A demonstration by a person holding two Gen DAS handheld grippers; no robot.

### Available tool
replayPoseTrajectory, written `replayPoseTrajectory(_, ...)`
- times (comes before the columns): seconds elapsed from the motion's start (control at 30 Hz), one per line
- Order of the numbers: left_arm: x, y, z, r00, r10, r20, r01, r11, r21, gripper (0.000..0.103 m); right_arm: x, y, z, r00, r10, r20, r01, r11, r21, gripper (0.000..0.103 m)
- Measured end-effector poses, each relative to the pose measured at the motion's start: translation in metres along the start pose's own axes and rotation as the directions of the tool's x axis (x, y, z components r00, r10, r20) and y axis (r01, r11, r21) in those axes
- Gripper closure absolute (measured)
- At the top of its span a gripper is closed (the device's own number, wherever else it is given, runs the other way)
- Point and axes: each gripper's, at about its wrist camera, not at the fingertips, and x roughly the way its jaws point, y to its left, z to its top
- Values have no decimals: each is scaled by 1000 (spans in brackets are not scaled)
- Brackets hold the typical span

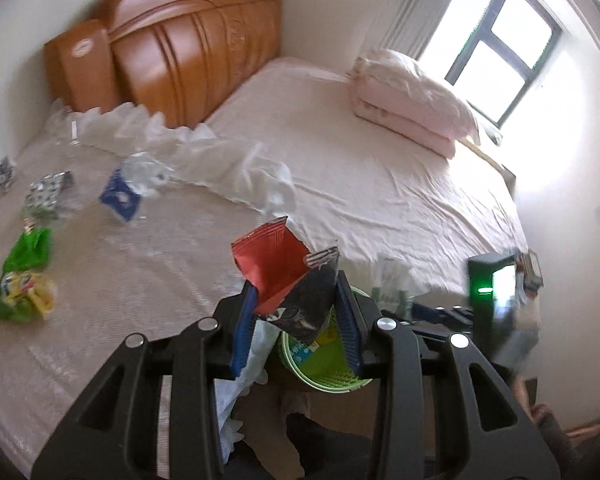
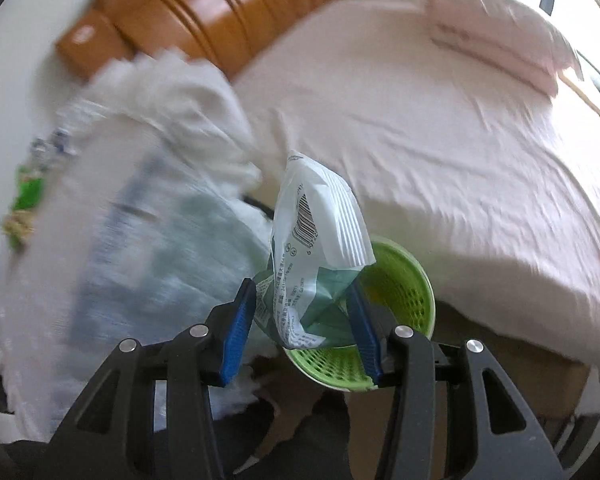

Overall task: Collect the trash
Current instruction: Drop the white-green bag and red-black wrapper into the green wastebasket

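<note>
Left gripper [image 1: 296, 320]: narrow, clamped on a red-and-black snack wrapper [image 1: 288, 280], held right over the green basket [image 1: 320, 376] at the near edge of the bed [image 1: 380, 184].

Right gripper [image 2: 300, 320]: a white-and-green wipes pack [image 2: 320, 240] sits between the blue pads [image 2: 236, 328], its lower end over the basket's [image 2: 404, 280] mouth. Jaws partly apart; whether the pads press on the pack can't be told, since the frame is blurred. In the left wrist view this gripper [image 1: 492, 292] is seen only as a dark blur with a green light, to the right.

Trash on the mattress, left side: a green-and-yellow wrapper [image 1: 24, 280], a crushed clear bottle with a blue label [image 1: 136, 184], two silver-patterned wrappers [image 1: 48, 192], well apart from the basket.

Also on the bed: crumpled clear plastic sheeting [image 1: 204, 148] across the middle, a folded pink quilt [image 1: 412, 104] near the window [image 1: 504, 44]. Wooden headboard [image 1: 180, 44] at the far end.
</note>
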Motion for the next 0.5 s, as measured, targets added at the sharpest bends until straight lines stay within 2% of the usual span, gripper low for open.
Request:
replayPoseTrajectory(0.03,2,-4,0,1000,-2,-6,2,1000,10,67,13,-7,-4,1000,-5,-22,5,1000,12,43)
replayPoseTrajectory(0.07,4,-8,0,1000,-3,-10,4,1000,17,67,20,-12,-7,999,-10,-31,11,1000,22,26)
replayPoseTrajectory(0.1,5,-13,0,1000,-3,-15,4,1000,28,67,28,-16,-8,999,-19,-41,21,999,33,16)
replayPoseTrajectory(0.23,11,-24,1,1000,2,-26,-1,998,59,67,47,-35,-13,995,-38,-91,47,993,107,16)
replayPoseTrajectory(0.3,13,-28,0,1000,1,-30,1,998,70,67,41,-46,-15,997,-23,-79,34,989,144,12)
replayPoseTrajectory(0.4,19,-37,0,999,2,-40,1,996,94,67,29,-60,-13,998,-44,-45,52,982,184,5)
replayPoseTrajectory(0.5,31,-51,1,998,-3,-57,10,992,126,67,4,-79,-8,998,-67,-3,65,971,231,5)
